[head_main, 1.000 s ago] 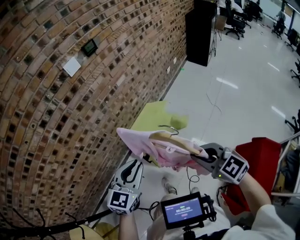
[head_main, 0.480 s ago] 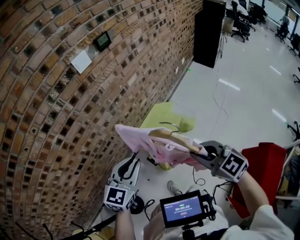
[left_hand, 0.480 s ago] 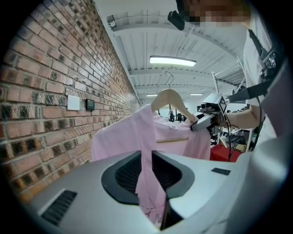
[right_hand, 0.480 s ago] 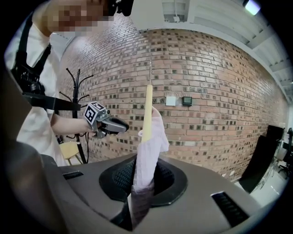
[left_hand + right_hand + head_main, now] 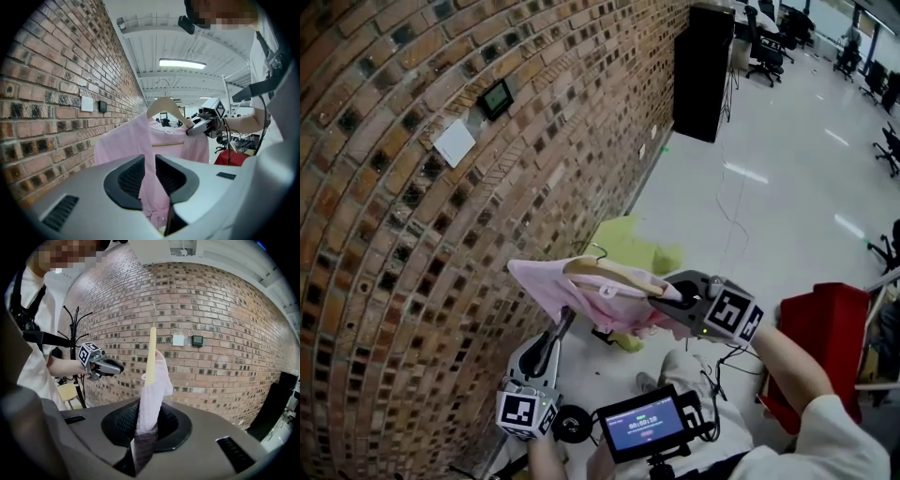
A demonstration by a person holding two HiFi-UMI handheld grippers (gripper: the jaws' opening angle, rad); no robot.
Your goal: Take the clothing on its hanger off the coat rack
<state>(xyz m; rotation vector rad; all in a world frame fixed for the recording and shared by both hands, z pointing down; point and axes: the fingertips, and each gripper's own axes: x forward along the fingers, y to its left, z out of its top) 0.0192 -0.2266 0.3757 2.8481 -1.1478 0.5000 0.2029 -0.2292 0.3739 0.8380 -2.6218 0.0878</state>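
Observation:
A pink garment (image 5: 581,298) hangs on a wooden hanger (image 5: 614,272) with a wire hook, held in the air beside the brick wall. My right gripper (image 5: 661,298) is shut on the cloth-covered shoulder end of the hanger; in the right gripper view pink cloth (image 5: 157,380) and the hanger (image 5: 152,352) rise out of its jaws. My left gripper (image 5: 568,317) sits lower, under the garment's edge. In the right gripper view the left gripper (image 5: 119,367) is shut, apart from the cloth. In the left gripper view, the garment (image 5: 126,140) shows beyond the jaws. The black coat rack (image 5: 74,329) stands behind.
The brick wall (image 5: 412,234) runs along the left. A yellow-green cloth (image 5: 628,246) lies on the floor under the garment. A red bin (image 5: 825,328) is at the right, a black cabinet (image 5: 701,66) far back. A small screen (image 5: 642,433) hangs at the person's chest.
Both grippers and the garment on its hanger have shifted left in the head view. The coat rack's black branches at the lower left have gone from view. The right grip is unchanged.

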